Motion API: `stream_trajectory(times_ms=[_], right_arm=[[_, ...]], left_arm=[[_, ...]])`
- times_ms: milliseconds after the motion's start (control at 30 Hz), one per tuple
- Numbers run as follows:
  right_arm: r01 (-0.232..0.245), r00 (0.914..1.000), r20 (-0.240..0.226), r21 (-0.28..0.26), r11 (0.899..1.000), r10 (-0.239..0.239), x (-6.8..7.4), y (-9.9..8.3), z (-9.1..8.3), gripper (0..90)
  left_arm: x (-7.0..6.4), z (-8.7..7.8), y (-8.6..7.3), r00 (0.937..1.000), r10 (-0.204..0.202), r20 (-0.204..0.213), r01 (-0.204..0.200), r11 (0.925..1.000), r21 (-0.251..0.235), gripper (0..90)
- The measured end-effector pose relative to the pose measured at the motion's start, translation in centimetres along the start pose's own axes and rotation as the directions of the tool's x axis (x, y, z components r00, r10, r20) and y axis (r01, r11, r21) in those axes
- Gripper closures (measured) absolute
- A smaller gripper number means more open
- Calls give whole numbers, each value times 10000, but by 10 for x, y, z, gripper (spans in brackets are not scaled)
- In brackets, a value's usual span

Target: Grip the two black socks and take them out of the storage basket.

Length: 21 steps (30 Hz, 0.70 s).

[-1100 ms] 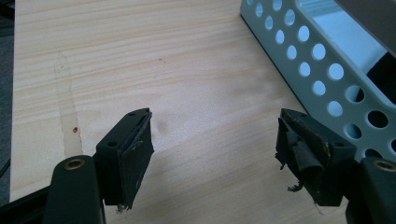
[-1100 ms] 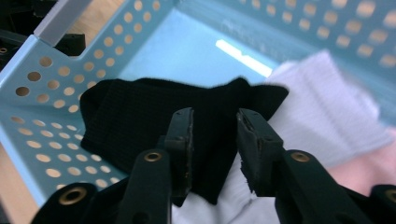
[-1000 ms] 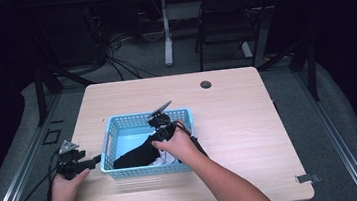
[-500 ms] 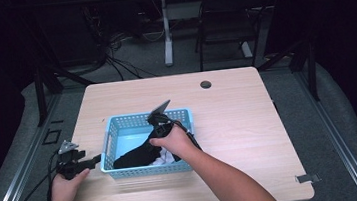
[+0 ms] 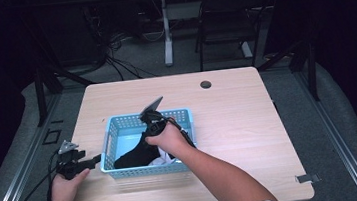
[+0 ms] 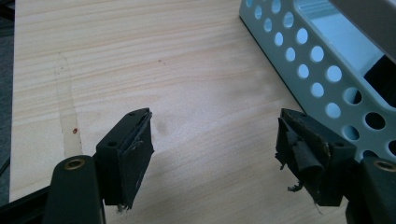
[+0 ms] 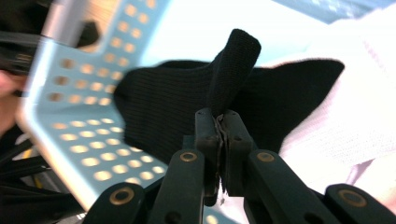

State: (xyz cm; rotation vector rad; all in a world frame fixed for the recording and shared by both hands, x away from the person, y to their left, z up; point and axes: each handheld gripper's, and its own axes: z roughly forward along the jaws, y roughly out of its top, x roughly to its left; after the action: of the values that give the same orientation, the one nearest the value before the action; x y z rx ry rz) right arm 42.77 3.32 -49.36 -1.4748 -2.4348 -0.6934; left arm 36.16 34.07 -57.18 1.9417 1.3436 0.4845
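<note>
On the wooden table (image 5: 249,123) a blue perforated basket (image 5: 119,129) is seen, and inside it a black sock (image 7: 168,107) lies against a white garment (image 7: 355,107); nothing has been laid out on the tabletop, so emptying or sorting of the basket is judged to be barely begun. A fold of the black sock is pinched between the closed jaws of the right gripper (image 7: 220,122) down in the basket. The left gripper (image 6: 215,154) is held wide open and empty over bare wood just beside the basket's outer wall.
</note>
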Motion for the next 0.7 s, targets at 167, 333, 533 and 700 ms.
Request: stream_trajectory(times_ms=[167, 333, 533, 700], right_arm=[[171, 9998, -127, -242, 9996, -174, 10, 4, -21, 874], [402, 9989, -218, -410, 9983, -411, 19, 7, -51, 874], [446, 9990, 5, -744, 9962, -447, 22, 10, -93, 874], [429, 9990, 153, -929, 9948, -416, 20, 10, -114, 874]], left_arm=[[0, 0, 0, 10000, 3, 2, -3, 10000, 1, 271], [0, 0, 0, 10000, 3, -11, -3, 10000, 13, 271], [0, 0, 0, 10000, 0, -15, 0, 10000, 23, 271], [0, -1, 0, 10000, 9, 37, -9, 9999, 106, 271]])
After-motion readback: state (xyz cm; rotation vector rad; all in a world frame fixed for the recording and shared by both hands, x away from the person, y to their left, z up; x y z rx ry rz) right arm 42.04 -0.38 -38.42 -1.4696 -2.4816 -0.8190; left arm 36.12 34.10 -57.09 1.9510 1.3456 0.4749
